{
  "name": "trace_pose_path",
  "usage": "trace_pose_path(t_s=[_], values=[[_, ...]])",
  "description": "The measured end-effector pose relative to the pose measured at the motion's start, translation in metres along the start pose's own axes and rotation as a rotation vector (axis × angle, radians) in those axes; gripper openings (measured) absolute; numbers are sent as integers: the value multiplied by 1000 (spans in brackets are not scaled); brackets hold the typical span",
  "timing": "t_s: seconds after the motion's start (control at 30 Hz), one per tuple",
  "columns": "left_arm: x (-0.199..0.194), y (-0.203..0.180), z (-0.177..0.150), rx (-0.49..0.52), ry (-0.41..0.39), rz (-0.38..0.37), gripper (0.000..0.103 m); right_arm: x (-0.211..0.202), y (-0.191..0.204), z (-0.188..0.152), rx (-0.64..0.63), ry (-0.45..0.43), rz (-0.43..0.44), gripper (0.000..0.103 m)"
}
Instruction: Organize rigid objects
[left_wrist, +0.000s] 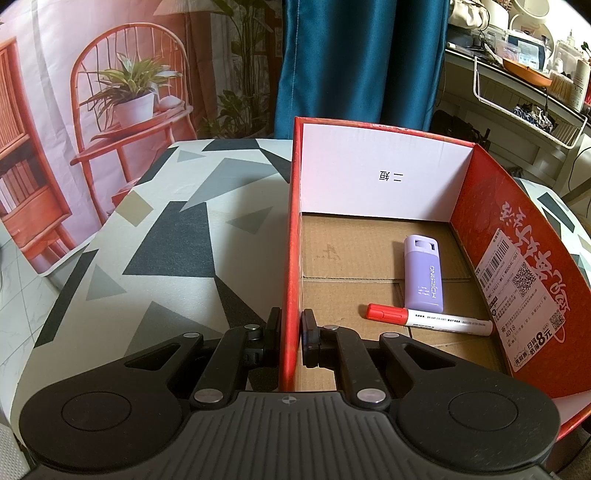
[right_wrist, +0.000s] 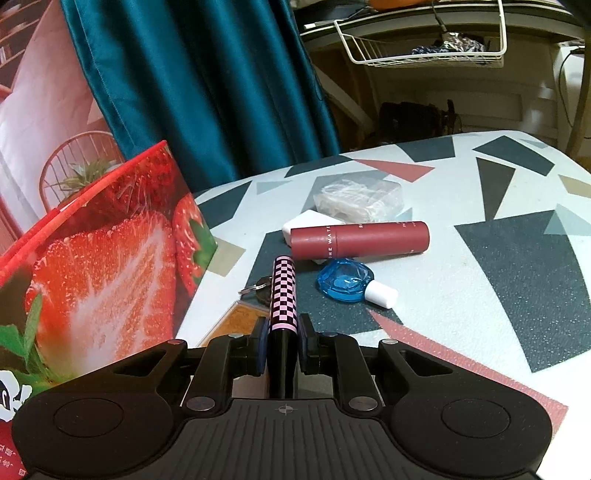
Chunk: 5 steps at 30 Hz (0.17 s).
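Between right gripper (right_wrist: 282, 341) pads, pink-black checkered tube (right_wrist: 283, 295)

the red cardboard box (left_wrist: 480, 229) stands open; inside lie a lilac case (left_wrist: 423, 273) and, at its 6 o'clock, a red-capped white marker (left_wrist: 428, 319). a pink-black checkered tube (right_wrist: 283, 295) points toward 12; maroon cylinder (right_wrist: 360, 240) and blue bottle (right_wrist: 345, 282) lie at its 1 o'clock.

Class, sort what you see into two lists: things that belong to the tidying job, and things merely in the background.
Job:
left gripper clamping the red box wall
purple case and red-capped marker inside
right gripper holding checkered tube
maroon tube, blue bottle, keyring

Background:
teal curtain
wire basket
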<state>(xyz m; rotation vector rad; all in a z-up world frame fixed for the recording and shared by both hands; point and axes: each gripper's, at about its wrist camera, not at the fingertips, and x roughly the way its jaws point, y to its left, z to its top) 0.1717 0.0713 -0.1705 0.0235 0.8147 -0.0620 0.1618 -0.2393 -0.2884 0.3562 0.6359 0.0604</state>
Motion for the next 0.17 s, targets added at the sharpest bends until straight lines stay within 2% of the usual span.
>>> trace_pose_path(t_s=[0.17], values=[[-1, 0, 0, 6, 1, -1, 11, -3, 4, 1, -23, -12, 4, 15]])
